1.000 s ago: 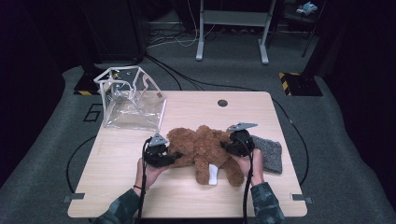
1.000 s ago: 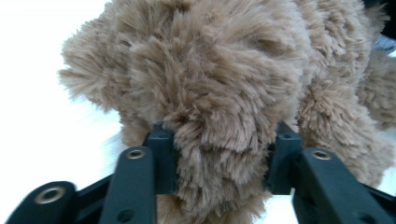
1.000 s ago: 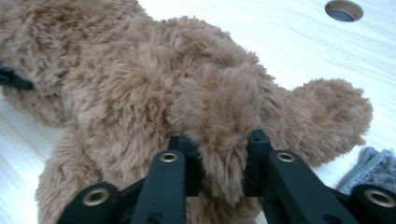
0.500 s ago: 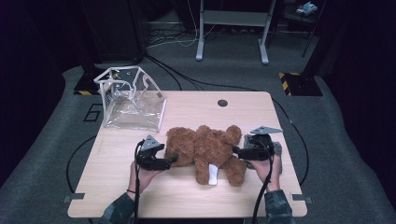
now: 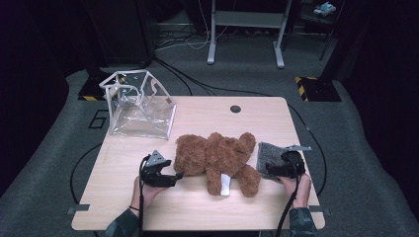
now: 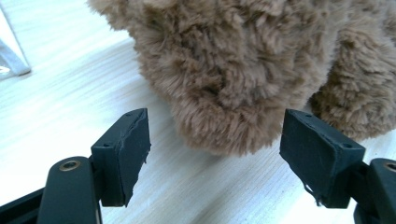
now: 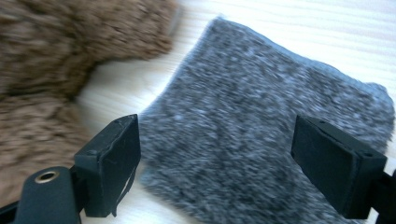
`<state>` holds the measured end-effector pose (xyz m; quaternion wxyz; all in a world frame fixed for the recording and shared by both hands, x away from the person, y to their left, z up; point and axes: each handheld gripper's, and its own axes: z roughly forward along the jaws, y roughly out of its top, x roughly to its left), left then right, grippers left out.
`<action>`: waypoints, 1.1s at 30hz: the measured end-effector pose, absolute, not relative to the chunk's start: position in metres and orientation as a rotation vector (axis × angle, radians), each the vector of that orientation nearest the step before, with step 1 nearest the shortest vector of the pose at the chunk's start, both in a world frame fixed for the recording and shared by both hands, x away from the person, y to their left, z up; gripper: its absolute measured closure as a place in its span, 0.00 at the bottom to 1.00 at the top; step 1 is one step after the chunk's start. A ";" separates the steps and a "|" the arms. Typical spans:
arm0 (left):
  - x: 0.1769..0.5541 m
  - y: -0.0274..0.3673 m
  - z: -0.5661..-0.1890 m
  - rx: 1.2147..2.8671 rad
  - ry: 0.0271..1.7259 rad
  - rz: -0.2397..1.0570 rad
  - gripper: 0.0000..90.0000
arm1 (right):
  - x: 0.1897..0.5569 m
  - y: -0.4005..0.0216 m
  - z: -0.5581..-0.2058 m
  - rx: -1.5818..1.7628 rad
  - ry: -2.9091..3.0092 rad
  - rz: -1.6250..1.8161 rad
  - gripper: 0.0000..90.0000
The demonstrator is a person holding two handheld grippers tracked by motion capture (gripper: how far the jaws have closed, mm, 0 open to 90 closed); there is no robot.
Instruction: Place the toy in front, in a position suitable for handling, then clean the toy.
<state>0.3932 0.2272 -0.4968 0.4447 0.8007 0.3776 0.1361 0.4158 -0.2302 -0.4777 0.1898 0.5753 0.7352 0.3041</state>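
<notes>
A brown plush teddy bear lies flat in the middle of the wooden table, a white tag at its near side. My left gripper sits just left of it. In the left gripper view the left gripper stands open, its jaws having just spread and eased in a little, with the bear's fur just ahead and untouched by the pads. My right gripper is open over a grey fuzzy cloth to the bear's right. Its jaws have just been opening; the right gripper straddles the cloth.
A clear plastic box with a white frame stands at the table's far left corner. A round dark cable hole sits near the far edge. Cables run from both grippers toward the near edge.
Both grippers have let go of the bear and opened. The left one drew back a little to the left; the right one swung right, over the grey cloth.
</notes>
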 end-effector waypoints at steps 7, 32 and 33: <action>0.397 0.225 -0.508 1.994 0.909 0.372 0.39 | 0.425 -0.237 -0.488 1.659 2.034 0.780 0.16; 0.392 0.223 -0.525 1.920 0.811 0.387 0.82 | 0.432 -0.237 -0.505 1.658 2.047 0.749 0.79; 0.392 0.223 -0.524 1.929 0.804 0.389 0.83 | 0.432 -0.236 -0.505 1.660 2.046 0.754 0.81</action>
